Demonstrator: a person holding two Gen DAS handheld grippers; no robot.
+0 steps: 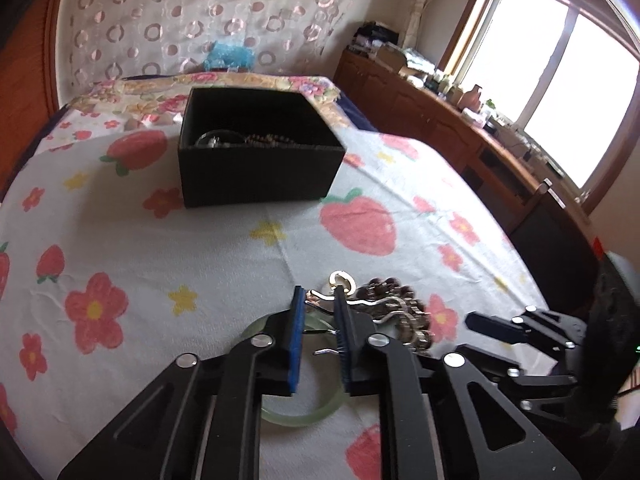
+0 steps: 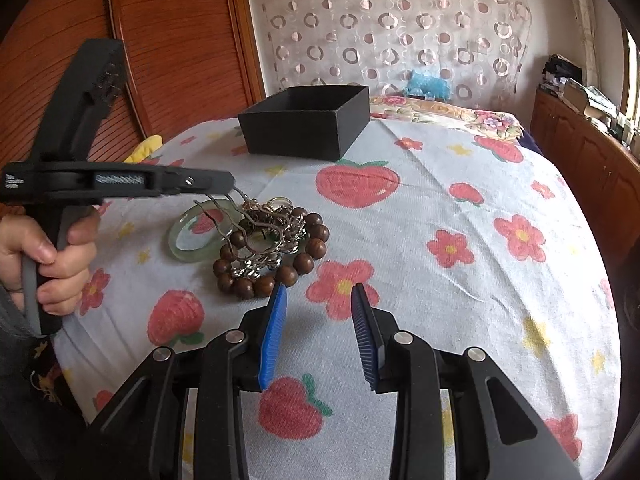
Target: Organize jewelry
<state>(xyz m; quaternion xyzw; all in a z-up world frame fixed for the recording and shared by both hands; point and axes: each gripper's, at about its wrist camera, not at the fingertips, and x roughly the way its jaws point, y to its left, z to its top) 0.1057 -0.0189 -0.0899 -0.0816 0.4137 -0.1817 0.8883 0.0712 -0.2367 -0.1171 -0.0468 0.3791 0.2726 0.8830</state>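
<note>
A black open box (image 1: 256,152) stands at the far side of the bed and holds a clear bangle and a bead string; it also shows in the right wrist view (image 2: 308,120). My left gripper (image 1: 318,300) is shut on a wavy silver hairpin (image 1: 360,305), lifted over the jewelry pile; the right wrist view shows the left gripper (image 2: 230,186) with the hairpin (image 2: 248,232) hanging from it. The pile holds a green jade bangle (image 2: 192,246), a brown bead bracelet (image 2: 280,276) and a silver chain (image 2: 276,244). My right gripper (image 2: 320,294) is open and empty, just right of the pile.
The strawberry and flower sheet (image 2: 460,208) covers the bed. A wooden cabinet (image 1: 460,120) with clutter runs along the right under the window. A wooden headboard (image 2: 160,40) and a circle-pattern curtain (image 2: 380,20) stand behind the bed.
</note>
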